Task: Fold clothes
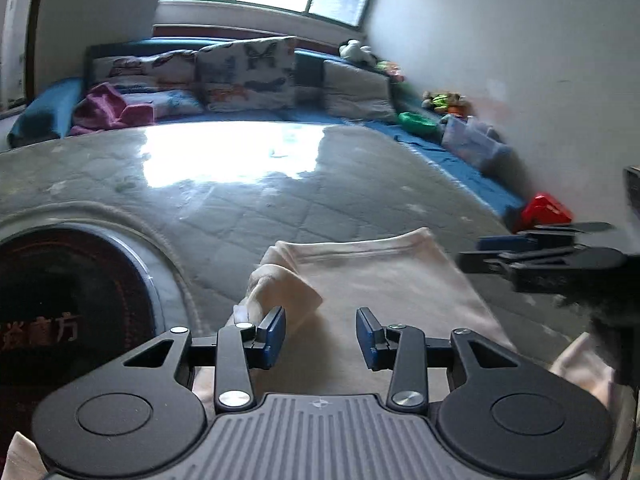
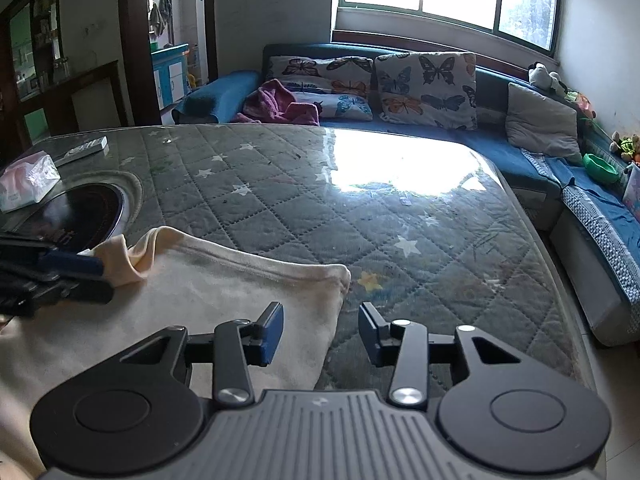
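Observation:
A cream garment (image 1: pixel 384 280) lies flat on the quilted grey table cover (image 1: pixel 248 208), with a small fold bunched at its far left corner (image 1: pixel 280 288). My left gripper (image 1: pixel 321 334) is open just above the garment's left part, its left pad beside the bunched fold. In the right wrist view the garment (image 2: pixel 224 296) lies at the lower left. My right gripper (image 2: pixel 321 332) is open over the garment's right edge. The left gripper's fingers (image 2: pixel 76 264) show at the far left, next to the raised corner. The right gripper shows at the right of the left wrist view (image 1: pixel 532 256).
A round dark hotplate (image 2: pixel 84 208) is set into the table at the left, with a tissue pack (image 2: pixel 28 180) and a remote (image 2: pixel 86 148) beyond it. A blue sofa (image 2: pixel 532 148) with butterfly cushions and toys wraps the far and right sides.

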The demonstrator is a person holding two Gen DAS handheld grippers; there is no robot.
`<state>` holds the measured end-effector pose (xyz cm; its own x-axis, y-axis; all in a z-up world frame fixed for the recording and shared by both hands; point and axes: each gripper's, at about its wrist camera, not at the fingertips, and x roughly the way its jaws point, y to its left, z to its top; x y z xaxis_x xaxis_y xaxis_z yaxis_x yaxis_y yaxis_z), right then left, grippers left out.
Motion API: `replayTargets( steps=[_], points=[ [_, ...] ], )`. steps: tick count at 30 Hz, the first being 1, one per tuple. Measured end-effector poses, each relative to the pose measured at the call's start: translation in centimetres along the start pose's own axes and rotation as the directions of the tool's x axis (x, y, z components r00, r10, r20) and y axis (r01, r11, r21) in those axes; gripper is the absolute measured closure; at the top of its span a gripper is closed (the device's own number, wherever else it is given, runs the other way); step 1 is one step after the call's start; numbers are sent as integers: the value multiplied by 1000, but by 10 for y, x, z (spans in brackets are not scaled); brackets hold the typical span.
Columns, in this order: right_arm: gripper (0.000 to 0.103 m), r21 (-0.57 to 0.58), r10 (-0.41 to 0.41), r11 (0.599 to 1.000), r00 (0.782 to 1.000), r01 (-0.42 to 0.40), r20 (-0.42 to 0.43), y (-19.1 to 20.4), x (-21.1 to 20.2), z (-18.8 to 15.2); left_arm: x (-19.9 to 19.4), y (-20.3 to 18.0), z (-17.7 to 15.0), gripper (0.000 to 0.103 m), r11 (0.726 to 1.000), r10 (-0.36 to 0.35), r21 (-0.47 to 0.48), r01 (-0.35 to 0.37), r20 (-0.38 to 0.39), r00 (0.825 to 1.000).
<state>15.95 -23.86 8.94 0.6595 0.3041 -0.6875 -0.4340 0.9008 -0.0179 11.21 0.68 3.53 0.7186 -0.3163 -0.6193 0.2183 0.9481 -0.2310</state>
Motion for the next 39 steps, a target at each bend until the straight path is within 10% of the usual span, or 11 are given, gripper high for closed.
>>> replayTargets(
  steps=[8, 16, 39],
  points=[
    [61, 3, 4, 1000, 1000, -4, -7, -1, 8, 2, -15, 18, 7, 62, 990, 128, -66, -121, 110, 986],
    [62, 6, 9, 1000, 1000, -9, -17, 0, 14, 3, -1, 57, 14, 62, 944, 276, -194, -267, 22, 961],
    [99, 30, 26, 999, 999, -26, -19, -3, 61, 19, 35, 71, 22, 99, 934, 346, -95, -346, -8, 938]
  ],
)
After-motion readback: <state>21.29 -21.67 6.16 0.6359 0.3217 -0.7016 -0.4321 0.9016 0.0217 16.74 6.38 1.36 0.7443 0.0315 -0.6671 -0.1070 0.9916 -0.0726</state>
